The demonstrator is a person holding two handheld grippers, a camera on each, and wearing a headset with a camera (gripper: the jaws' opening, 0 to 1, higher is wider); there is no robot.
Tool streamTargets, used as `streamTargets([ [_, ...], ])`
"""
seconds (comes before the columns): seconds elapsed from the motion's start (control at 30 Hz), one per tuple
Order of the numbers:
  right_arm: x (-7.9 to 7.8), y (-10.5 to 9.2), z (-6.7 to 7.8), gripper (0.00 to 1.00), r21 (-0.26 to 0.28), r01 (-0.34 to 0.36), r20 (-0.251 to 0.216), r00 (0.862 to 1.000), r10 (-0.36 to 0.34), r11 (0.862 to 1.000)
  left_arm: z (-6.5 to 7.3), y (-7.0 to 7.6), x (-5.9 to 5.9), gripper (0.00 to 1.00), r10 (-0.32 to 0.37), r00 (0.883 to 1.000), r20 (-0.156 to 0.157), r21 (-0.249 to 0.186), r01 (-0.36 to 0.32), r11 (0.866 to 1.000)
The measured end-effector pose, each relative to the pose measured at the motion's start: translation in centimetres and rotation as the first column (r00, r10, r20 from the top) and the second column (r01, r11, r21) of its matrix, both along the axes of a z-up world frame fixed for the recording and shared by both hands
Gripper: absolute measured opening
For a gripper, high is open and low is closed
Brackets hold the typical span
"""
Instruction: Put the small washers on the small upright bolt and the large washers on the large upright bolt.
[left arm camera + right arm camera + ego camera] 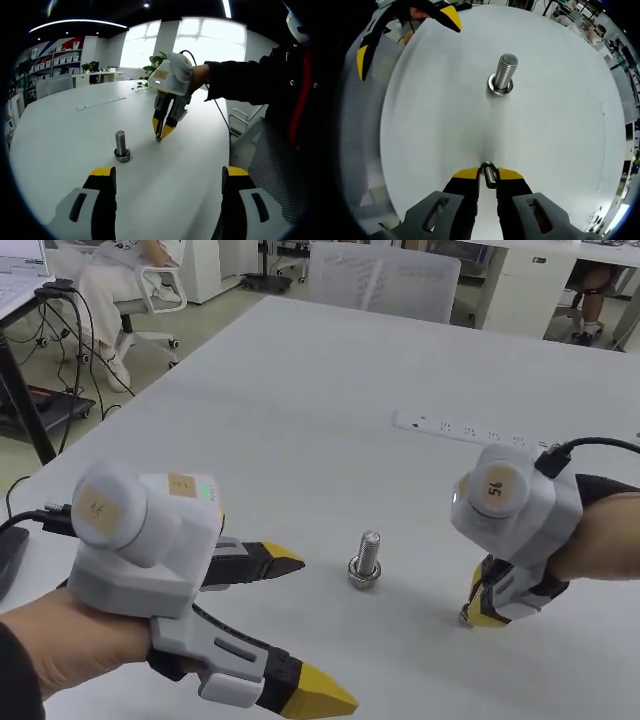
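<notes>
Where head view blurs it, right gripper (pixel 489 171) pinches small bolt (pixel 490 178) | left gripper (pixel 168 171) spread

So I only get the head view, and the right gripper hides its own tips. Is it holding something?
Observer: Yes. In the right gripper view, the right gripper is shut on what looks like a small bolt, short and silvery, between the yellow tips.
Operator: Is it lying down or standing up?
Observer: Standing up. The left gripper view shows it pointing straight down, its lower end at the table, apart from the large bolt.
</notes>
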State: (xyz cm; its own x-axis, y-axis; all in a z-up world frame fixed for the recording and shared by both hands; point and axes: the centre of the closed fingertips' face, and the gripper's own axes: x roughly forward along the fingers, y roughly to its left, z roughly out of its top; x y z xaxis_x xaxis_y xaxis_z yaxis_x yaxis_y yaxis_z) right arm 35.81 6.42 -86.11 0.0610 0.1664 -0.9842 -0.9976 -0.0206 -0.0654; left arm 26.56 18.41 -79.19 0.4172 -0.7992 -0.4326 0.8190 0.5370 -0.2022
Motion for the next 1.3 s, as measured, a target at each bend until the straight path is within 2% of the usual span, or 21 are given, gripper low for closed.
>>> streamTargets([
  [0.43,0.08,0.31,0.15,0.16,0.009,0.002,0.0,1.0,-0.002,1.0,0.03,0.07,0.02,0.87,0.002,1.0,-0.001,0.0,-0.002,1.0],
  [0.7,0.0,0.42,0.37,0.21,0.023,0.014,0.0,1.0,-0.014,1.0,0.0,0.1,0.03,0.87,-0.001,1.0,-0.001,0.001,0.001,1.0],
  [1.17,-0.48,0.56,0.41,0.54,0.092,0.06,-0.016,0.998,-0.058,0.994,0.04,-0.06,-0.03,0.87,-0.01,1.0,0.0,0.001,0.01,1.0],
  [1.3,-0.63,0.56,0.43,0.68,0.118,0.094,-0.032,0.995,-0.091,0.989,0.06,-0.08,-0.01,0.87,-0.01,1.0,0.001,0.001,0.01,1.0],
])
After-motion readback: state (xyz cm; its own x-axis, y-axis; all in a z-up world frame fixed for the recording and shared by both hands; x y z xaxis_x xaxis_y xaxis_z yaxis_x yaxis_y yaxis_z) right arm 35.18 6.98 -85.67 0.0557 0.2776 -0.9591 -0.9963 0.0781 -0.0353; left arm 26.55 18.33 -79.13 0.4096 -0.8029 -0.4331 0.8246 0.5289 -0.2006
